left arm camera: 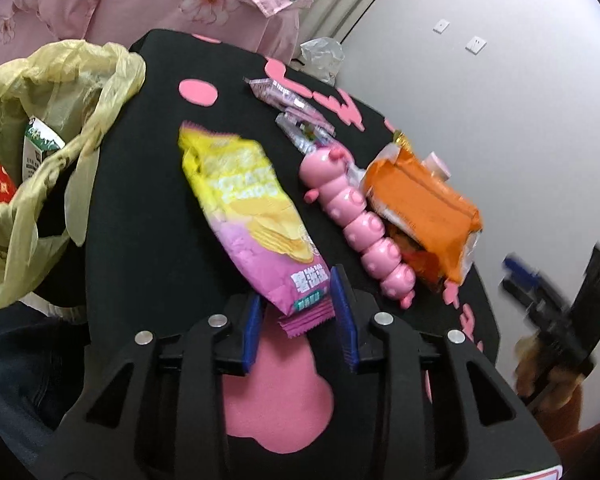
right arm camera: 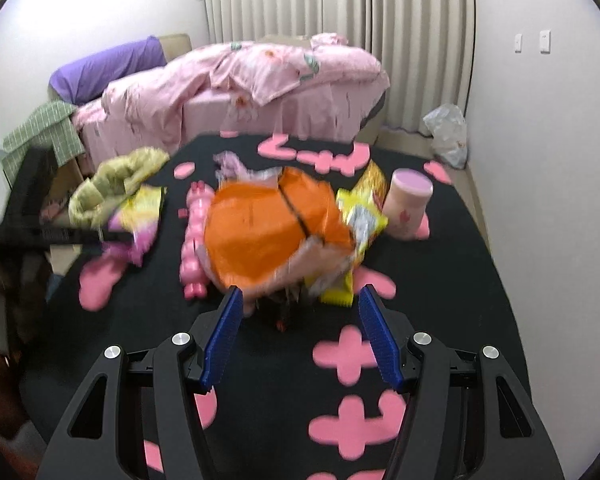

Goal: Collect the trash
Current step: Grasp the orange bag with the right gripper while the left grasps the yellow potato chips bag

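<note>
A: What does the left wrist view show?

B: The left hand-held gripper (left arm camera: 304,312) stands with its blue pads apart on either side of the lower, crimped end of a yellow-and-purple chip bag (left arm camera: 252,216). Whether the pads touch the bag cannot be told. The bag lies flat on the black bench (left arm camera: 148,200), which bears pink shapes.

A: What lies beside the chip bag?

B: To its right, a pink segmented toy (left arm camera: 360,224), and touching that, an orange wrapper (left arm camera: 424,204). Two small purple wrappers (left arm camera: 296,116) lie farther back. At the bench's left edge sits an open yellowish plastic bag (left arm camera: 52,132) holding a green-and-white carton (left arm camera: 38,148).

A: And the right wrist view?

B: The right hand-held gripper (right arm camera: 300,312) is released, jaws wide, just in front of the orange wrapper (right arm camera: 268,232) and holding nothing. Under and right of that wrapper lies a yellow packet (right arm camera: 360,216); a pink cup (right arm camera: 408,208) stands farther right. The pink toy (right arm camera: 194,248) lies left of the wrapper, the chip bag (right arm camera: 140,220) beyond it, near the yellowish bag (right arm camera: 116,180). The frame is motion-blurred.

A: The background?

B: A bed with pink floral bedding (right arm camera: 240,80) and pleated curtains (right arm camera: 320,0).
</note>
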`<state>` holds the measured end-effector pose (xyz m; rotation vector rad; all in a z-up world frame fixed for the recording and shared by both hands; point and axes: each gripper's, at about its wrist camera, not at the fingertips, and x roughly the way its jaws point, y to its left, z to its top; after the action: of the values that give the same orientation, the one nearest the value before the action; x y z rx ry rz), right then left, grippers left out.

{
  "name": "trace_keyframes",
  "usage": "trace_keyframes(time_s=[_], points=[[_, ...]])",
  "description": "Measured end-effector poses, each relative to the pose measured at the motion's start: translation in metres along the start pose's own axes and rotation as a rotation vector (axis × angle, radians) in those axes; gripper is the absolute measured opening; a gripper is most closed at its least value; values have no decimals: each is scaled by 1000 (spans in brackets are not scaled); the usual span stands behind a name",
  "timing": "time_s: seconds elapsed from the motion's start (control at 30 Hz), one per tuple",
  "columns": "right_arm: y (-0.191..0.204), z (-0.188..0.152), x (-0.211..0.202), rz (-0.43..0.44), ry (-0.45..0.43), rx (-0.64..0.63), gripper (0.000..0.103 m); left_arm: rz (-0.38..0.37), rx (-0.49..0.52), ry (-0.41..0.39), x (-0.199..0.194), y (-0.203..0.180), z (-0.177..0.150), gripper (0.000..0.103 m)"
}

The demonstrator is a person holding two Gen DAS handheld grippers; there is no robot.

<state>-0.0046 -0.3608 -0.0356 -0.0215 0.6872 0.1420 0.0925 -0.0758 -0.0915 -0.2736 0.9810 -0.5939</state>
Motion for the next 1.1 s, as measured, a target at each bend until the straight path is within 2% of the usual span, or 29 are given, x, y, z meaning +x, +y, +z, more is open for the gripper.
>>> trace_keyframes(time_s=[0.17, 0.23, 0.33, 0.43, 0.53, 0.63, 0.73, 0.77, 0.83, 0.9, 1.03, 1.1], points=[[-14, 19, 17, -9, -44, 36, 57, 26, 17, -17, -4, 0, -3, 31], [-23, 17, 30, -35, -25, 91, 57, 39, 35, -14, -5, -1, -4, 31], [-25, 14, 36, 15, -12, 133, 57, 56, 78, -5, -7, -6, -6, 31], [-10, 20, 31, -14, -50, 27, 57, 48, 74, -3, -8, -3, -6, 31], [0, 31, 35, 11, -49, -45, 57, 56, 79, -3, -8, -3, -8, 31], [8, 46, 51, 45, -6, -111, 57, 65, 90, -2, -8, -5, -9, 31], [10, 50, 84, 18, 56, -143, 57, 61, 88, -2, -9, -4, -9, 31], [7, 47, 95, 22, 93, -116, 56, 61, 89, -2, -10, -3, -10, 31], [4, 41, 102, 50, 118, -71, 40, 60, 88, -3, -11, -3, -11, 31], [8, 34, 96, 55, 106, -77, 26, 54, 77, -6, -11, -2, -11, 32], [12, 30, 74, 102, 80, -76, 17, 52, 65, -8, -11, -2, -12, 34], [15, 31, 59, 112, 54, -87, 16, 74, 72, -20, -13, -6, -11, 45]])
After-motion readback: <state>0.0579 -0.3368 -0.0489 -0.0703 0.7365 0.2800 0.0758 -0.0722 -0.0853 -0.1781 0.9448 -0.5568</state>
